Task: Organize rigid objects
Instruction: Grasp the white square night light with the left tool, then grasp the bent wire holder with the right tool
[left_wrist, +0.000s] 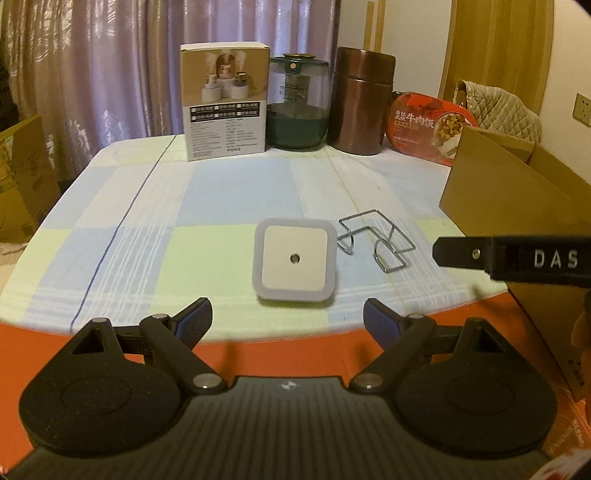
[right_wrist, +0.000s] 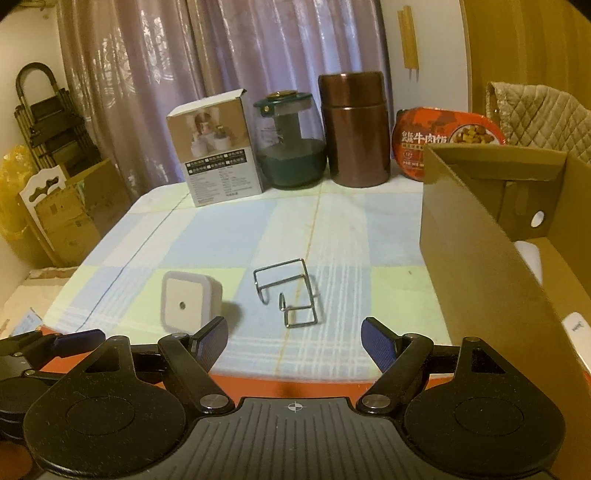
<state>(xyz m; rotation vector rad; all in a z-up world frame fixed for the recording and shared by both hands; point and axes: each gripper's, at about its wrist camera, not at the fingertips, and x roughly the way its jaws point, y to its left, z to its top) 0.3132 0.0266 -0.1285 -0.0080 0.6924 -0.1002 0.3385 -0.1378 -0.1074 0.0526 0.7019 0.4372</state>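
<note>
Resting on the checked tablecloth (left_wrist: 155, 206), the square night light (left_wrist: 294, 263) lies at twelve o'clock of the spread, empty left gripper (left_wrist: 287, 322); the wire rack (right_wrist: 290, 291) lies at twelve o'clock of the spread, empty right gripper (right_wrist: 294, 343).

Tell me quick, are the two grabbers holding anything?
Left gripper: open, holding nothing, near the night light.
Right gripper: open, holding nothing, near the wire hook.
</note>
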